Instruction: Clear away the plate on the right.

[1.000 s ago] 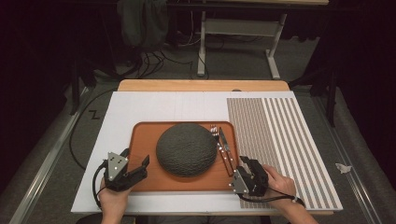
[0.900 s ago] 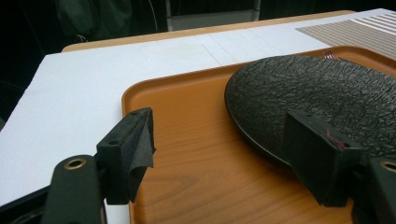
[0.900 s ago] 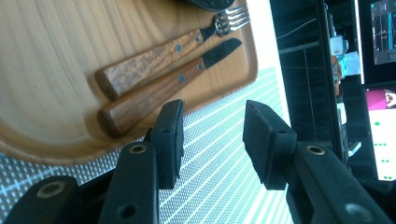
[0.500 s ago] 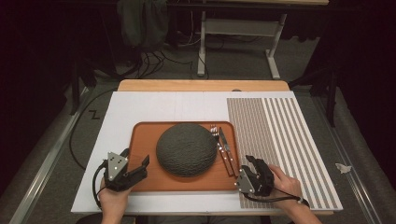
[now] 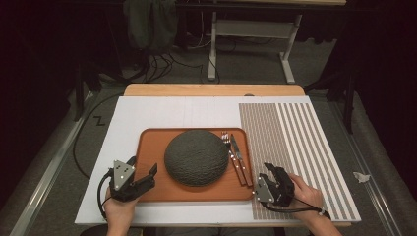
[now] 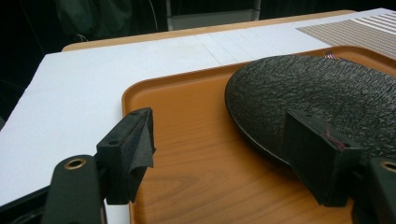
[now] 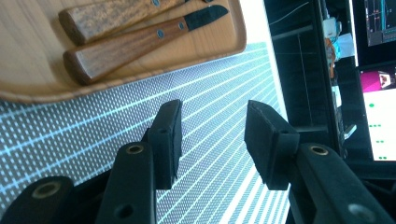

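Note:
An orange-brown tray [image 5: 152,147] lies on the white board and carries a dark, rough, round plate [image 5: 196,157]. To the right of the plate a fork [image 5: 229,153] and a knife [image 5: 240,162] with wooden handles lie on the tray. My left gripper [image 5: 143,166] is open over the tray's front left corner. In its own view the left gripper [image 6: 224,144] has one jaw at the tray [image 6: 187,140] edge and the other over the plate [image 6: 327,88] rim. My right gripper [image 5: 274,170] is open and empty over the striped mat, just off the tray's front right corner. The right gripper [image 7: 212,135] points past the knife handle [image 7: 126,46].
The white board [image 5: 147,113] covers a wooden table [image 5: 211,90]. A brown-and-white striped mat [image 5: 295,137] fills its right side. Beyond the table are the dark floor, cables [image 5: 157,69] and a white table frame [image 5: 251,29].
My right gripper has drifted slightly to the right, away from the tray's front right corner. The left gripper, tray, plate and cutlery have not moved.

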A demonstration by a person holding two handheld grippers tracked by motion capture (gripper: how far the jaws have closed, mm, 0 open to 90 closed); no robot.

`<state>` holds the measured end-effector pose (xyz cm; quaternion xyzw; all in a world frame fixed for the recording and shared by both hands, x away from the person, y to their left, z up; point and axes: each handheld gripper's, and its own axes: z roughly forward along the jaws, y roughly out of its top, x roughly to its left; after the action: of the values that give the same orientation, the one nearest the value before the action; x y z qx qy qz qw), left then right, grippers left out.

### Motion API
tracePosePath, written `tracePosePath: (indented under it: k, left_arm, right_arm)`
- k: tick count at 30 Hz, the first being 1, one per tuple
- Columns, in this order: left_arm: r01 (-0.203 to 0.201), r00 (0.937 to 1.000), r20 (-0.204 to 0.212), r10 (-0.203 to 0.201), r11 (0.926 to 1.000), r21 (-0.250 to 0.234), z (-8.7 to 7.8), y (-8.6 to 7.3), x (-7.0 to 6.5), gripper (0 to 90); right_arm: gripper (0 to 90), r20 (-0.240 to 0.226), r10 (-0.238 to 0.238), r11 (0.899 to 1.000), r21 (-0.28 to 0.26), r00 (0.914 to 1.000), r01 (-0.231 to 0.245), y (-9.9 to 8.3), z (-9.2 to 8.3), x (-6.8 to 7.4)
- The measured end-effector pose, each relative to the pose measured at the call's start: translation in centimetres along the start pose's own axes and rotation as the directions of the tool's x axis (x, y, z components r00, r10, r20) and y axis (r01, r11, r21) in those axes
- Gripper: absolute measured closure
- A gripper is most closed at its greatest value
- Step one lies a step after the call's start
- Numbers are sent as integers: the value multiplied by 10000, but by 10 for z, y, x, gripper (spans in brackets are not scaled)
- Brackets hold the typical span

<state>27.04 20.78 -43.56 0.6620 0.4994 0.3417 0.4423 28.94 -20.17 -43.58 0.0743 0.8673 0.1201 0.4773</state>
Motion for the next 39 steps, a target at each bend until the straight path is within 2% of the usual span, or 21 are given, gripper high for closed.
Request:
tracePosePath:
  k: [26,33,39]
  left_arm:
    - [-12,10000,2,12,10000,-1,0,0,0,263]
    - [-16,10000,-2,16,10000,5,0,0,0,263]
    - [-18,10000,1,18,10000,4,0,0,0,263]
  right_arm:
    - [568,243,478,9982,341,9986,-486,-27,-5,-8]
    - [563,204,1000,9945,302,9948,-1005,-37,-6,-13]
    - [548,13,1807,9834,162,9835,-1807,-50,-6,-19]
